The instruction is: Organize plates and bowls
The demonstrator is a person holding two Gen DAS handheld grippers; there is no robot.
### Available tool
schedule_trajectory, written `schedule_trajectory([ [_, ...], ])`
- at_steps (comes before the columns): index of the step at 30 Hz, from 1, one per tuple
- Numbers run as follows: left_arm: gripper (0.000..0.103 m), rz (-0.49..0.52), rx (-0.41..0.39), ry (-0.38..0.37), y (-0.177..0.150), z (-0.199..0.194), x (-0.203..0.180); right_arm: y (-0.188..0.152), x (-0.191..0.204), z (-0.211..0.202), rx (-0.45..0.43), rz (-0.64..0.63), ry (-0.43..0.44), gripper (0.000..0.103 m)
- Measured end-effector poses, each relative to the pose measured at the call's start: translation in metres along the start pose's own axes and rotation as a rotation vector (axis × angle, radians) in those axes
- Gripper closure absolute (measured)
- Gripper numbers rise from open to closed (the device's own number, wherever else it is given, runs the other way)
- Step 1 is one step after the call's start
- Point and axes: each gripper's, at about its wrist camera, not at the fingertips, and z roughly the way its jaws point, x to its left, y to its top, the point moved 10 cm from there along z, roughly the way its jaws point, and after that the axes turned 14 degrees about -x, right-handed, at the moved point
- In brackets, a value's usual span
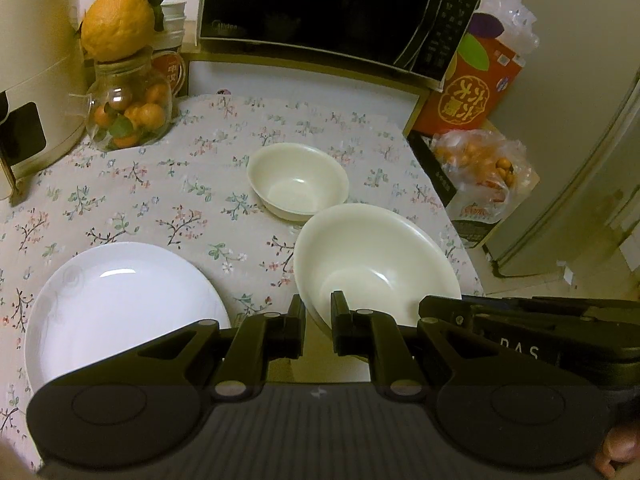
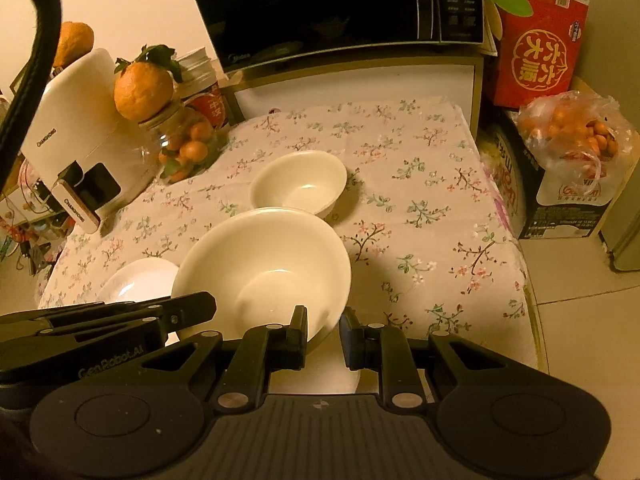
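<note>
While both claws are nearly closed, each pinches the near rim of the same big bowl point(image 1: 376, 264).

In the left wrist view, the left claw point(image 1: 318, 320) sits at lower centre, its two fingers point(image 1: 297, 320) drawn close with the bowl's rim caught between them, one finger outside the wall and one inside. The right claw point(image 1: 440, 308) enters from the lower right edge and reaches the same rim just right of it. The big bowl fills the centre right of the frame, tilted toward the camera. A small bowl point(image 1: 298, 180) stands just behind it at centre, on the flowered cloth point(image 1: 160, 184). A white plate point(image 1: 120, 300) lies at lower left, apart from both bowls. A microwave point(image 1: 332, 8) spans the top.

In the right wrist view, the right claw point(image 2: 323, 328) is at lower centre, fingers point(image 2: 300, 330) close together on the bowl's point(image 2: 264, 264) near rim, one inside and one outside. The left claw point(image 2: 192, 306) comes in from the lower left and meets the rim at its left side. The small bowl point(image 2: 300, 182) stands behind, at centre. The plate point(image 2: 138, 280) shows at left, partly hidden by the big bowl and the left claw.
</note>
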Motion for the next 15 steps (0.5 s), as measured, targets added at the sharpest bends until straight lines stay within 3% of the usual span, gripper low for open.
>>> schedule_trajectory([
  [15, 0.090, 0.031, 0.086, 0.013, -0.025, 0.003, -0.001, -0.023, -0.005, 0.000, 0.080, -0.020, -0.004, 0.085],
])
